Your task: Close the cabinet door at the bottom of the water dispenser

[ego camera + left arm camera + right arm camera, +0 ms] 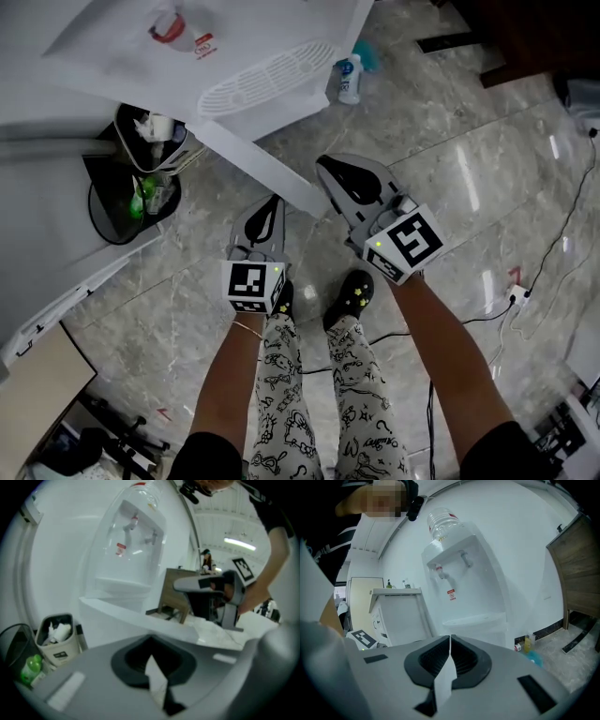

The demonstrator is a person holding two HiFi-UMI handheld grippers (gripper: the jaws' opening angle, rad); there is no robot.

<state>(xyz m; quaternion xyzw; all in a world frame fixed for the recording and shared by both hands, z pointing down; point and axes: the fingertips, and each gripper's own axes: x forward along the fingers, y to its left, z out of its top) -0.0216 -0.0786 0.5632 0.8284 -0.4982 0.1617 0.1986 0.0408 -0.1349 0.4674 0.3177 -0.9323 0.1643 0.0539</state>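
Note:
The white water dispenser (187,47) stands at the top of the head view, its drip grille (272,80) facing me. Its bottom cabinet door (267,169) is swung open and juts out over the floor toward me. My left gripper (273,202) is shut and empty, its tips just short of the door's edge. My right gripper (328,169) is shut and empty too, beside the door's free end on its right. In the left gripper view the door (154,620) crosses just beyond the shut left gripper (151,644). The right gripper (450,640) faces the dispenser (459,578).
A black bin (117,211) with a green bottle and a small full waste bin (150,141) stand left of the door. A plastic bottle (349,80) sits on the floor by the dispenser. Cables (553,253) and a power strip (514,298) lie at right. My feet (349,298) are just below the grippers.

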